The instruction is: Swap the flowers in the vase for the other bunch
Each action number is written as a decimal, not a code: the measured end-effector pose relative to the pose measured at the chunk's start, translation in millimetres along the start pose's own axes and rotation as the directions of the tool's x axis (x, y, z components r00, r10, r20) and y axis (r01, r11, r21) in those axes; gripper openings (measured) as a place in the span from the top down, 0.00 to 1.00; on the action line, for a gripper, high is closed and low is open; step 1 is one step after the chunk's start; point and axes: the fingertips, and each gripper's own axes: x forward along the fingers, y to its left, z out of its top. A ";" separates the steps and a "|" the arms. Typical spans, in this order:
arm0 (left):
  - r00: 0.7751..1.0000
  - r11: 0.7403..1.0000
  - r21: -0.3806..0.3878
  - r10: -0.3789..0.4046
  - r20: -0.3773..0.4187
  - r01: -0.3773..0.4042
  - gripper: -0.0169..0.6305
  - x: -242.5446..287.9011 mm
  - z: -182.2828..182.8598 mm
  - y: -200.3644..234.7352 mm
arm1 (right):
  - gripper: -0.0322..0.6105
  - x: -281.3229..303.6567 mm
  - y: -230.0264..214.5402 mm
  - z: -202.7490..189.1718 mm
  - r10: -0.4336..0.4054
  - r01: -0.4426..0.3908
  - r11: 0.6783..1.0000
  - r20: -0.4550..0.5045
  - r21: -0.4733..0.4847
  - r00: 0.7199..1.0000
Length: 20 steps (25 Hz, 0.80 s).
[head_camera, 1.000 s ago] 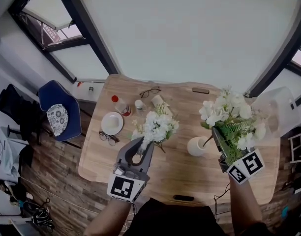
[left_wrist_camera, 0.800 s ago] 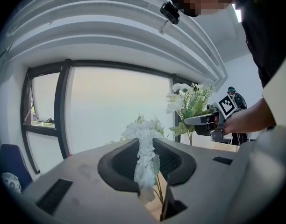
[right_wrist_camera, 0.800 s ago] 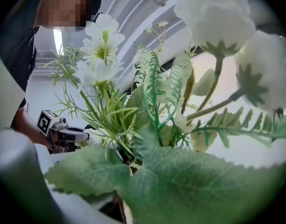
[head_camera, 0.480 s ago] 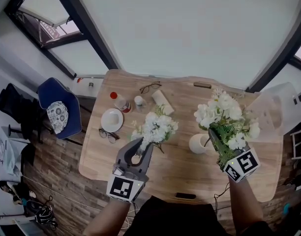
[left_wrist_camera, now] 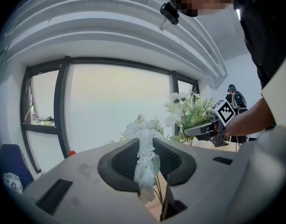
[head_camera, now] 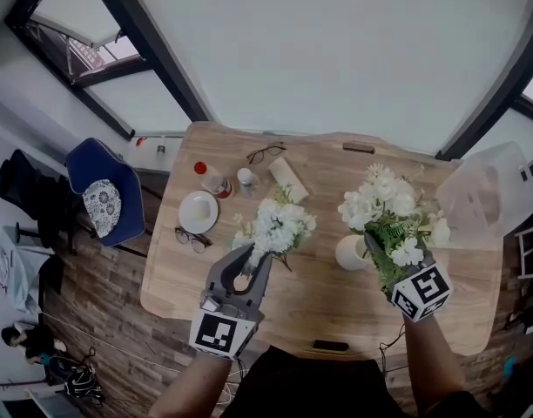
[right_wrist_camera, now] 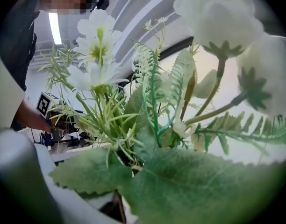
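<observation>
On the left, the left gripper (head_camera: pixel 249 273) is clamped on the white bunch (head_camera: pixel 277 223) and holds it clear of the wooden table (head_camera: pixel 319 307), a plate (head_camera: pixel 198 212) and a pair of glasses (head_camera: pixel 190 242) lying just beyond it. The left gripper view shows the pads pinching a soft spray of blossom, not a bare stem, so the bunch may slide or shed petals if it is swung about or squeezed harder.

In the middle, the small white vase (head_camera: pixel 348 252) stands alone on the table, with nothing bracing it.

On the right, the right gripper (head_camera: pixel 374 244) grips the leafy bunch (head_camera: pixel 384 203) low down and carries it upright directly over the vase. Leaves fill the right gripper view and hide its jaws, and no view shows whether the stems are inside the mouth.

The main hazard looks to be the vase. A stem that catches the rim or drags sideways could tip it or push it across the table. The foliage also blocks the person's sight of the opening, so the aim is partly blind. With its wide, heavy head, the bunch could also pull a light vase over once let go
</observation>
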 end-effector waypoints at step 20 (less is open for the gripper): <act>0.998 0.999 0.008 -0.033 0.051 0.032 0.84 -0.1 14.7 -6.4 | 0.53 -8.0 11.9 -53.2 0.033 -0.003 0.997 -0.368 0.081 0.929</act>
